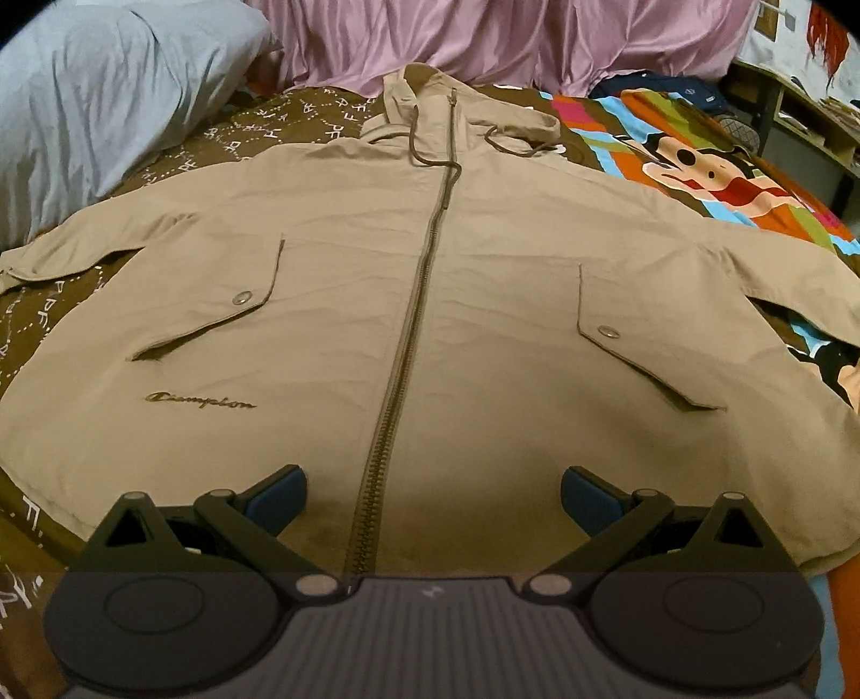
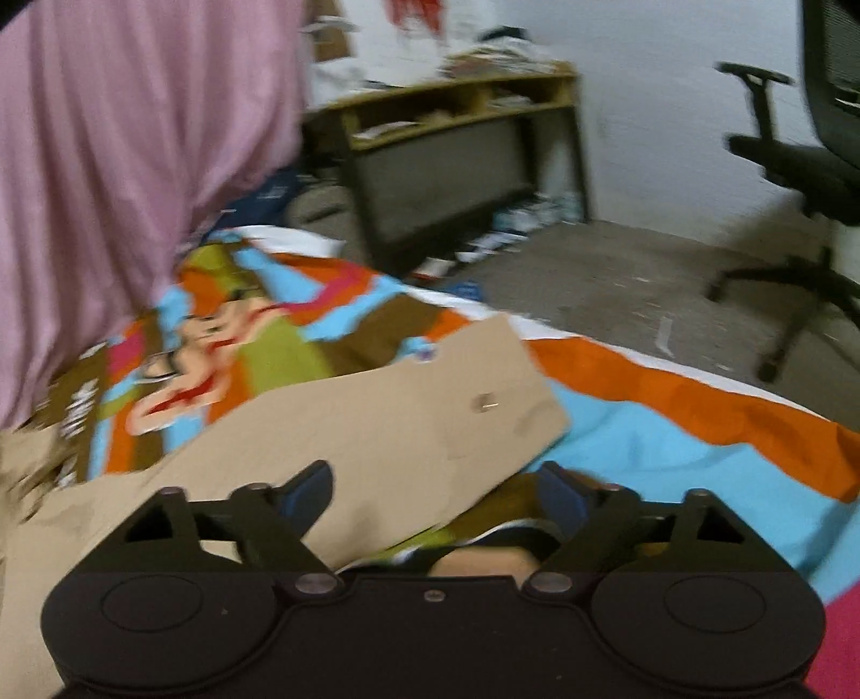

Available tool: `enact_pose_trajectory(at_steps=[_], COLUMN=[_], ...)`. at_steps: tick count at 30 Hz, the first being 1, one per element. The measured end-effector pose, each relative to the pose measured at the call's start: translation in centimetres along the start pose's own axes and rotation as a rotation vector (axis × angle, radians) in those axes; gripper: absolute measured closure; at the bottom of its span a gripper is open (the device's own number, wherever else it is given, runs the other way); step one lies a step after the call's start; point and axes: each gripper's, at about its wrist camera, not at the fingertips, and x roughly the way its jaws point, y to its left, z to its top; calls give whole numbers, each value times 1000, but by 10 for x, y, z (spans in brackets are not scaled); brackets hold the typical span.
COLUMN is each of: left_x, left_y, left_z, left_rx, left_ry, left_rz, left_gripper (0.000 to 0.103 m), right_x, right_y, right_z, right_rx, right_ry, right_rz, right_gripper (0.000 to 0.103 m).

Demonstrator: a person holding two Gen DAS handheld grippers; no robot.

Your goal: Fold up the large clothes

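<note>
Left gripper [image 1: 432, 497]: jaws wide apart, nothing btwn them, poised over bottom hem of tan jacket [image 1: 484, 301], either side of zipper [image 1: 414, 333]. Right gripper [image 2: 438, 492]: jaws apart, not clamped; view blurred; left finger over jacket sleeve [image 2: 376, 414], right finger over cartoon bedspread [image 2: 672, 430]. Jacket: spread flat, front up, zipped, on bed; 2 snap flap pockets, script logo [image 1: 201, 400] on chest, hood w/ drawstring at far end. Sleeve cuff w/ snap lies near bed edge. Beyond: grey pillow [image 1: 107, 91], pink sheet [image 1: 484, 37] bunched at head. Further: wood shelf unit [image 2: 462, 134], office chair [image 2: 795, 177], carpet w/ clutter.
</note>
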Motion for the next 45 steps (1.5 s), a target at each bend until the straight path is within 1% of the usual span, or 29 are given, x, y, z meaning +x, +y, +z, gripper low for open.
enact_pose_trajectory(at_steps=[3,4,5,6,7,9,10,11,12,14,15,17,18,21,23,26,29,32,33,34,37,39,41,43,45], left_x=[-2,-2,-3,-4,-6,-11,-13,-15,-19,-26,-30,-36,-40,-51,-59,-70,-78,-82,-83,-83,-81,-79,-75,-69,-63], left_y=[0,0,1,3,5,11,14,17,21,29,32,40,44,55,66,83,104,127,135,143,166,181,192,199,202], left_z=[0,1,2,4,5,10,14,17,20,26,30,37,41,50,57,65,69,70,70,70,68,67,67,67,68], left_rx=[-4,-7,-12,-21,-31,-59,-70,-81,-92,-106,-110,-113,-110,-105,-110,-130,-156,-182,-192,-200,-223,-237,-248,-257,-260], left_ry=[-4,-6,-7,-11,-16,-24,-24,-27,-35,-55,-63,-81,-89,-121,-150,-184,-214,-229,-230,-232,-229,-224,-220,-213,-217], left_rz=[-3,-5,-9,-14,-18,-22,-18,-18,-22,-24,-21,-13,-5,4,1,5,19,51,65,76,127,160,184,199,196], left_gripper=[0,0,1,1,1,1,1,1,1,1,1,1,1,1,1,1,1,1,1,1,1,1,1,1,1], right_x=[21,26,32,37,42,46,48,49,49,43,39,22,14,-16,-42,-80,-112,-136,-142,-147,-152,-149,-141,-131,-117], right_y=[-8,-10,-13,-14,-16,-18,-18,-17,-17,-14,-10,3,11,49,83,145,217,290,314,341,402,439,466,487,497], right_z=[3,4,5,5,6,8,9,11,12,15,17,24,29,49,64,79,76,52,40,24,-25,-68,-110,-155,-195], right_rx=[40,56,72,83,100,109,107,104,101,84,67,13,-18,-133,-194,-280,-364,-441,-465,-493,-574,-635,-681,-750,-821], right_ry=[21,26,31,34,30,7,4,-1,-6,-22,-37,-80,-104,-191,-255,-344,-395,-422,-417,-407,-377,-338,-268,-205,-134], right_rz=[-66,-86,-100,-115,-125,-133,-144,-158,-171,-154,-147,-127,-117,-64,8,157,336,514,573,636,766,828,867,880,878], right_gripper=[36,43,47,49,53,54,61,76,81,88,90,96,97,99,99,99,99,100,100,100,101,101,101,101,101])
